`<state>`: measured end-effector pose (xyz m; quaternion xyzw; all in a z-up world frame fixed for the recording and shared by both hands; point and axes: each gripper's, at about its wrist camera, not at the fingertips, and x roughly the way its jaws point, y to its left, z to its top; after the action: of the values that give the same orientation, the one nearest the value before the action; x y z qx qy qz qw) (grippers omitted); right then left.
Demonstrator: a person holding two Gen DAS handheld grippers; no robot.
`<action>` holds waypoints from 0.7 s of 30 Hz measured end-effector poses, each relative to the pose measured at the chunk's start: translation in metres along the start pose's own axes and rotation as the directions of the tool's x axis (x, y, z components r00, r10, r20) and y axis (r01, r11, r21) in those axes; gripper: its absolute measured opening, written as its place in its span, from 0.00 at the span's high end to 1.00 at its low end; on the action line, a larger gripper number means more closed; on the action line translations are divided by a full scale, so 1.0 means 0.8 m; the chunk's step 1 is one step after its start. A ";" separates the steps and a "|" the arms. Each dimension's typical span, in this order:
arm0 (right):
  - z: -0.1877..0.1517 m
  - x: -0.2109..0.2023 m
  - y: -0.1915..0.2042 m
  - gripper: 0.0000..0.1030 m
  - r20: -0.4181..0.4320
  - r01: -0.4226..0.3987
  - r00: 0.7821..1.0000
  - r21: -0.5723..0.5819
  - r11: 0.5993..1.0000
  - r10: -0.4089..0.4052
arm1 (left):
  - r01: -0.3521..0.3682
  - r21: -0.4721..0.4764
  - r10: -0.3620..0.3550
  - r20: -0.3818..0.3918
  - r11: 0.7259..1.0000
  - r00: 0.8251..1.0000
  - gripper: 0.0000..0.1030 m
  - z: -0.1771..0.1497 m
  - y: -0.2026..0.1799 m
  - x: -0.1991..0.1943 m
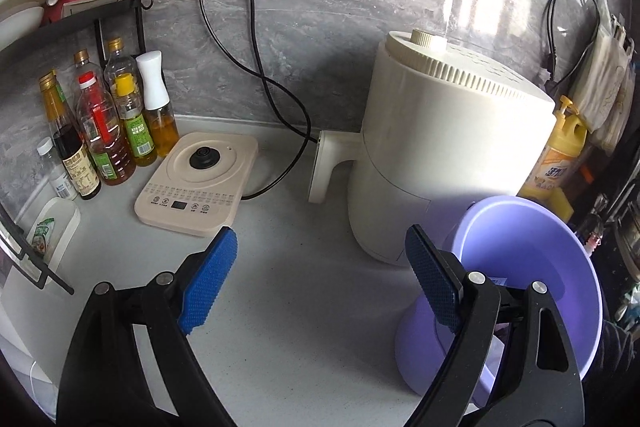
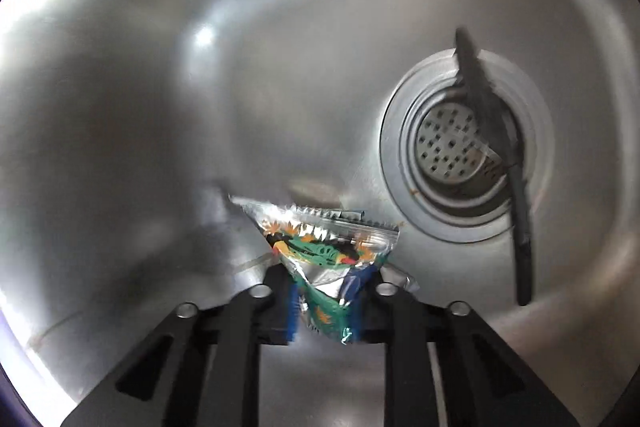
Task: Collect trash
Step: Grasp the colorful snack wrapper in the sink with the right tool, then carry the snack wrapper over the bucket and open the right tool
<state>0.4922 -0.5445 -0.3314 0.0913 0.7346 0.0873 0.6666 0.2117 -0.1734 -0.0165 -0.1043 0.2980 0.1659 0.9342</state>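
Left wrist view: left gripper (image 1: 320, 279) hovering over a pale kitchen counter (image 1: 280, 307), blue pads spread wide, nothing between them. Purple plastic tub (image 1: 532, 267) just behind the right-hand finger, beside a cream air fryer (image 1: 448, 155); kettle base (image 1: 196, 179) and oil bottles (image 1: 104, 123) further left. Right wrist view: right gripper (image 2: 324, 303) pointing steeply down into a steel sink (image 2: 160, 107), jaws closed tight on a crinkled foil snack wrapper (image 2: 320, 247), pinched at its lower corner, the rest fanning out above the pads. Drain strainer (image 2: 452, 143) to the right, a dark utensil (image 2: 500, 163) lying across it. Wrapper likely very light, limp, slick; firm pinch on a folded corner or sealed edge probably safest against slipping.
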 end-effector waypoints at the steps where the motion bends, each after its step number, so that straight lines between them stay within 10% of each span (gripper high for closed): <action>1: -0.003 -0.016 0.003 0.91 0.035 -0.012 0.999 -0.004 1.000 0.012 | 0.008 0.006 -0.008 0.000 1.000 1.000 0.17 0.001 -0.003 0.002; 8: -0.049 -0.143 0.039 0.92 0.289 -0.098 0.950 -0.092 0.991 0.121 | 0.071 0.055 -0.071 -0.006 0.996 0.997 0.17 0.002 -0.026 0.012; 21: -0.165 -0.341 0.088 0.92 0.610 -0.136 0.742 -0.270 0.953 0.278 | 0.136 0.104 -0.133 -0.032 0.985 0.991 0.17 -0.008 -0.018 -0.012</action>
<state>0.3878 -0.5456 -0.0387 0.1269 0.4346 0.2009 0.8687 0.2067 -0.1911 -0.0144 -0.0767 0.3104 0.0850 0.9437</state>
